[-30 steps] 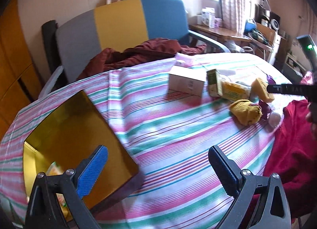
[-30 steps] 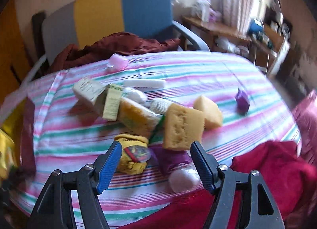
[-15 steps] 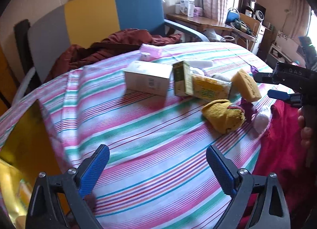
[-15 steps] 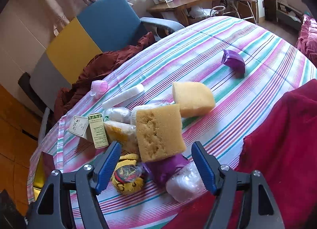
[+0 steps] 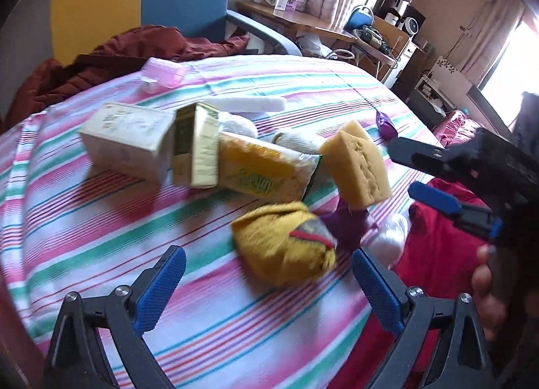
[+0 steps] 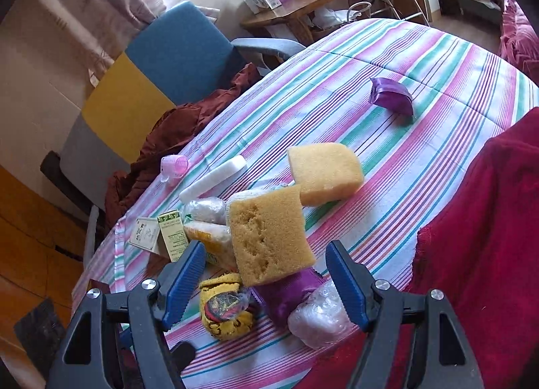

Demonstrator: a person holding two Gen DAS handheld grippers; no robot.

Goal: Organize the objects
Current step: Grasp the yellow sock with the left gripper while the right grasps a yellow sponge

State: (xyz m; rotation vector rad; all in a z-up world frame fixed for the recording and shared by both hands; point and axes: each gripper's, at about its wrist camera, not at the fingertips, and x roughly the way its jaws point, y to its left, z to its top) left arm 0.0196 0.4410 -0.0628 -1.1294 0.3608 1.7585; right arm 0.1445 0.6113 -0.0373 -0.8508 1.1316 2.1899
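- Two wide-apart blue fingers of the left gripper (image 5: 268,283) framed the left wrist view, holding nothing, above the striped bench (image 5: 101,230). Just ahead lay a yellow sock bundle (image 5: 283,244), with a purple packet (image 5: 350,225) touching it. Behind sat a white box (image 5: 126,141), a green-and-cream carton (image 5: 197,150) leaning on it, a yellow packet (image 5: 266,170) and a tilted sponge (image 5: 358,166). The right gripper (image 5: 406,171) entered from the right, its fingers apart.
- Seen from the right wrist, the right gripper (image 6: 266,283) stood spread and empty around the near sponge (image 6: 269,237), not touching it. A second sponge (image 6: 325,173) lay just behind, a white bar (image 6: 214,182) and pink cup (image 6: 175,166) farther back, and a lone purple packet (image 6: 392,96) well apart. A clear-wrapped white lump (image 6: 318,316) rested against the red cloth (image 6: 488,220).
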